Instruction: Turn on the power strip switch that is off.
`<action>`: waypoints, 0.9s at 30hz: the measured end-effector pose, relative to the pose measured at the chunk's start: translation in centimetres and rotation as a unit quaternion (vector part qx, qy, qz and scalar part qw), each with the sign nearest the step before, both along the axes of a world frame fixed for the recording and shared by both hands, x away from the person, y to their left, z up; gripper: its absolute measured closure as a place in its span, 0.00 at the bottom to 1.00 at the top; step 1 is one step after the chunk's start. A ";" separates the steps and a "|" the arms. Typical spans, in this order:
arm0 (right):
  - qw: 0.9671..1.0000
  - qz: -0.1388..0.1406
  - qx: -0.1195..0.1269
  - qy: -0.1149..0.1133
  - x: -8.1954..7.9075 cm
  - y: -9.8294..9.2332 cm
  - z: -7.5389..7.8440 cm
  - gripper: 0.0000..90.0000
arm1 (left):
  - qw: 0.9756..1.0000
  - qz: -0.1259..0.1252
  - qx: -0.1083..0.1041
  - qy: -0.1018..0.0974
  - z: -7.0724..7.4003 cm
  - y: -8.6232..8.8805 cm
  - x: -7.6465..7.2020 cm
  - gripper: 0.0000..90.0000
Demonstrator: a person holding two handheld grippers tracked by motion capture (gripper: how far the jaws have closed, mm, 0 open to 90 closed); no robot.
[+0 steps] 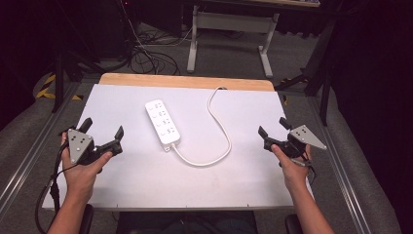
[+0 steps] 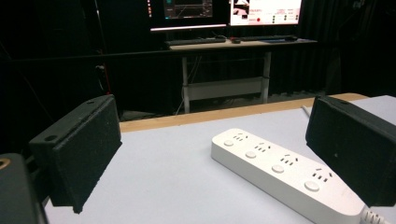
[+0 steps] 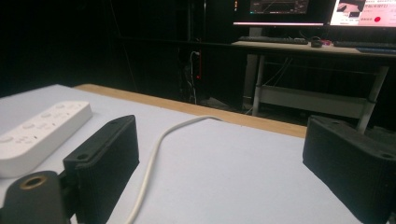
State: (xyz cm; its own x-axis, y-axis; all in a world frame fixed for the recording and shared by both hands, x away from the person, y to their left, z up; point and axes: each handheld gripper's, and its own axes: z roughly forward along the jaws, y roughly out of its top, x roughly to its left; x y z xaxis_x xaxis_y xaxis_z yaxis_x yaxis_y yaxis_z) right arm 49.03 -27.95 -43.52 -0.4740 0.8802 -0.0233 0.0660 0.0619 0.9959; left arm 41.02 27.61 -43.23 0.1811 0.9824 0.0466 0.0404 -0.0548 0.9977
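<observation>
Across the middle of the frame lay the white bench, the power strip at its centre, its cord curling toward the upper edge. Each hand-held gripper, left and right, hovered wide and empty at either side. Probably the strip was next: approach squarely, clear of the cord.

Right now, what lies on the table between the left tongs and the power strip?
Nothing: in the high view, bare white table separates the left tongs from the power strip.
</observation>
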 end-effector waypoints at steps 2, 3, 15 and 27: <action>1.000 -0.001 -0.002 -0.003 -0.2 0.0 0.0 0.12 | 1.000 0.002 -0.001 -0.001 0.0 0.1 -0.1 0.04; 1.000 -0.001 -0.002 -0.003 -0.2 0.0 0.0 0.12 | 1.000 0.005 -0.004 -0.002 0.0 0.1 -0.1 0.04; 1.000 0.000 -0.005 -0.008 -0.2 0.0 0.0 0.12 | 0.999 0.030 -0.016 -0.011 0.1 0.6 -0.2 0.14; 1.000 -0.001 -0.004 -0.008 -0.2 0.0 0.1 0.12 | 0.999 0.033 -0.001 -0.015 0.2 0.8 -0.2 0.57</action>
State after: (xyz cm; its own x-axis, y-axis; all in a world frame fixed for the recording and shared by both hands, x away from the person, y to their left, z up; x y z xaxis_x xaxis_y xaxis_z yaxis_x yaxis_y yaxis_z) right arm 48.80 -27.99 -43.44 -0.4722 0.8806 -0.0386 0.0500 0.0705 0.9963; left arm 40.78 28.44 -43.02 0.1135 0.9924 0.0484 0.0132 -0.0502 0.9987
